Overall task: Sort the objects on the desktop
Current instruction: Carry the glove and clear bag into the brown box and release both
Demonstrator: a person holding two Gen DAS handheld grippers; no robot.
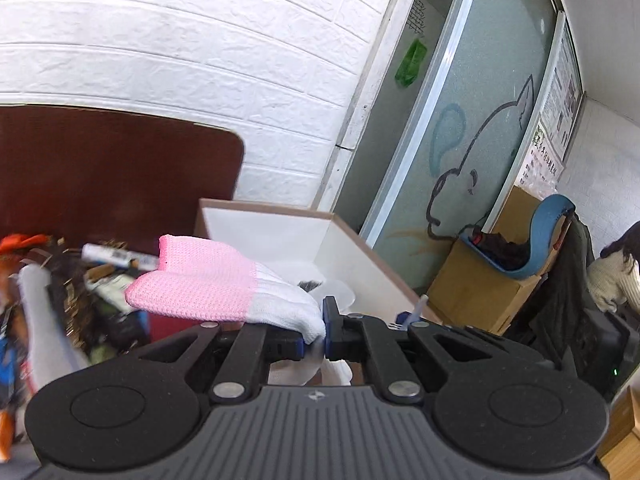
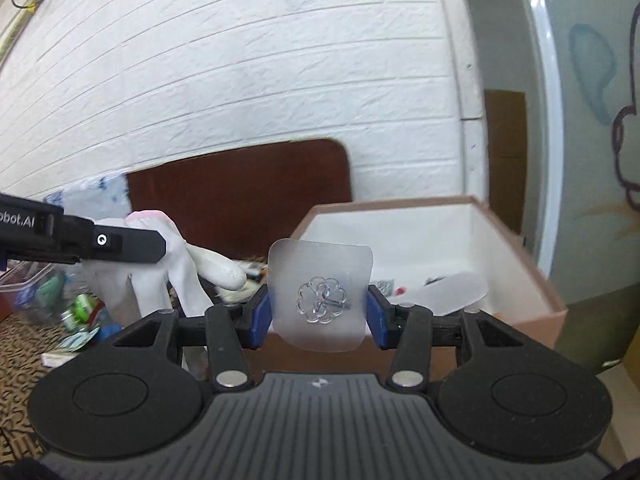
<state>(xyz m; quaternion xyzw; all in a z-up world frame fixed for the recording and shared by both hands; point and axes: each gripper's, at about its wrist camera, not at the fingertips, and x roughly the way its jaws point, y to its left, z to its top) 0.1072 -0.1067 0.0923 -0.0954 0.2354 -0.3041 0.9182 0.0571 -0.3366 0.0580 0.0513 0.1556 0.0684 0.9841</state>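
In the right wrist view a box (image 2: 516,264) sits at right, clutter (image 2: 76,308) lower left, a glove (image 2: 176,276) between them.

white brick-pattern wall (image 1: 180,40), frosted glass partition (image 1: 480,128) with a cartoon drawing, perhaps a cat

We see the right gripper (image 2: 319,312) from behind, its blue pads (image 2: 260,314) pressed against the two side edges of a translucent square plate (image 2: 320,294) embossed with a clear flower-shaped hook. Beyond the plate stands an open cardboard box (image 2: 520,256) with a white interior, containing a frosted sheet and a few small items. At left, we note the left gripper (image 2: 160,246) reaching in, with a white glove (image 2: 176,276) with a pink cuff hanging from it. Beneath the glove lies blurred clutter, including a clear plastic container (image 2: 24,288). A white brick-pattern wall (image 2: 240,60) and a dark brown panel (image 2: 248,192) form the background.
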